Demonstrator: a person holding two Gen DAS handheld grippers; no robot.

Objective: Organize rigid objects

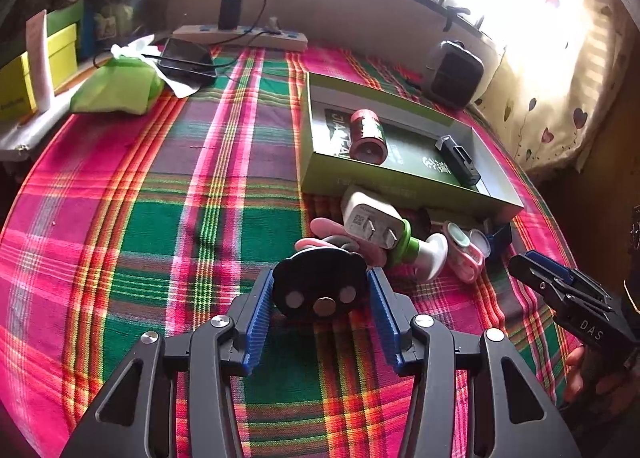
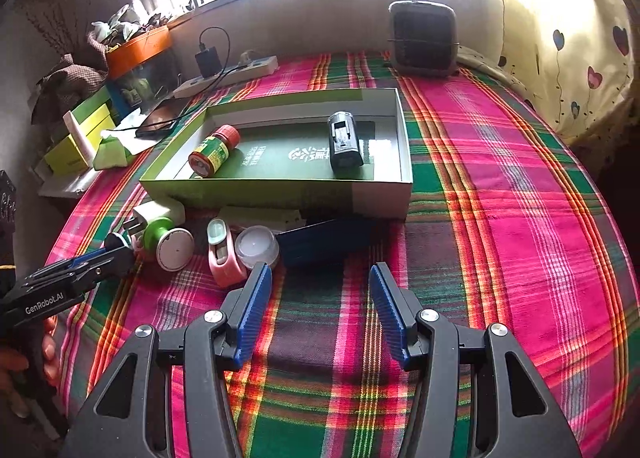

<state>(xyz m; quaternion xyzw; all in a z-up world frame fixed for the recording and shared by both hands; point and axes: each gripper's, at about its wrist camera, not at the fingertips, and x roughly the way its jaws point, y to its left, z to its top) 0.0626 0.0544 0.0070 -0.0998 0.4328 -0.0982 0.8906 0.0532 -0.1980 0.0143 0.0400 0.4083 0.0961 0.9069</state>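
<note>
Left gripper (image 1: pixel 320 290) fingers pinching a black flower-shaped disc (image 1: pixel 320 286) with round metal studs, held above the plaid cloth (image 1: pixel 160 218), just short of the clutter pile. Right gripper (image 2: pixel 316 286) fingers spread wide, nothing between, hovering over the cloth near the pile. Green box (image 2: pixel 256 188) sitting mid-cloth toward the far edge, holding a red-capped bottle (image 2: pixel 214 150) lying on its side at left and a black battery-like block (image 2: pixel 344 142) at right. Along the box's near wall: white plug adapter (image 1: pixel 370 218), green-and-white knob (image 2: pixel 168 238), pink clip (image 2: pixel 222 254), clear round lid (image 2: pixel 257 246), dark blue case (image 2: pixel 320 244). Small heater (image 2: pixel 424 38) at the far edge.
</note>
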